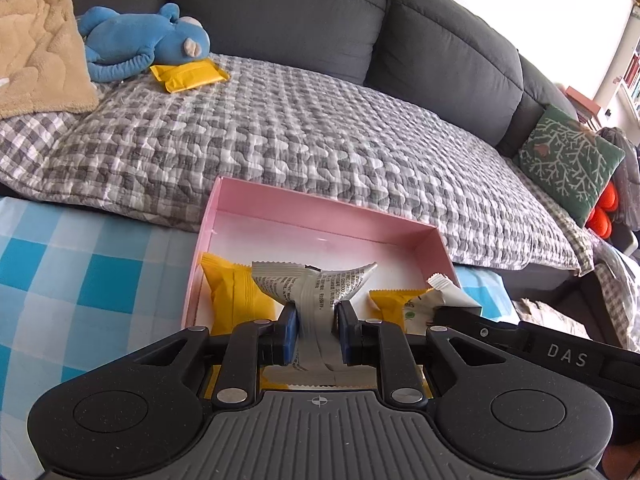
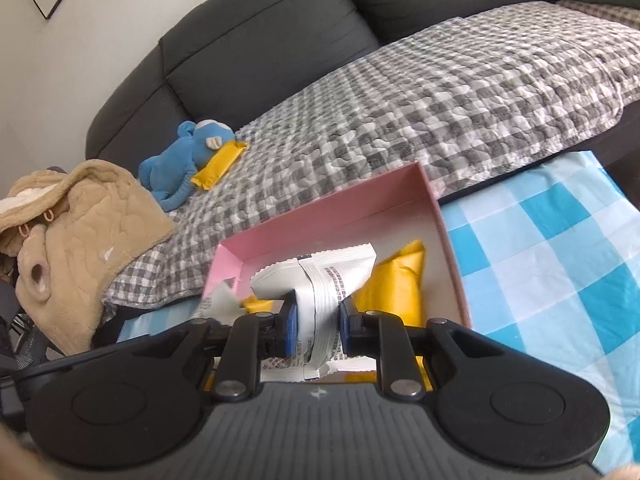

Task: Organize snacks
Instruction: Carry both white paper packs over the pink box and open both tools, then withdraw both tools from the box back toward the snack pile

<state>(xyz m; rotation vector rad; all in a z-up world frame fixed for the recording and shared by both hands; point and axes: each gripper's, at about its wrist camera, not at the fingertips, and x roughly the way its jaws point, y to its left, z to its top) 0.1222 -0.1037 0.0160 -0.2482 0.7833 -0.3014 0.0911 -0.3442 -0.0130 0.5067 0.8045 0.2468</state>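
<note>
A pink open box (image 1: 320,216) sits on a blue checked cloth in front of the sofa. In the left wrist view my left gripper (image 1: 317,316) is shut on a white printed snack packet (image 1: 316,280), held over the box's near end. Yellow packets (image 1: 236,296) (image 1: 394,304) lie inside on either side of it. In the right wrist view my right gripper (image 2: 318,316) is shut on another white packet (image 2: 320,276) over the same box (image 2: 320,208), beside a yellow packet (image 2: 396,284). One more yellow packet (image 1: 188,74) lies on the sofa.
A grey sofa with a grey checked quilt (image 1: 320,140) stands behind the box. On it lie a blue plush toy (image 1: 140,40), a beige fleece (image 1: 36,52) and a green cushion (image 1: 568,156). The blue checked cloth (image 2: 560,260) spreads out beside the box.
</note>
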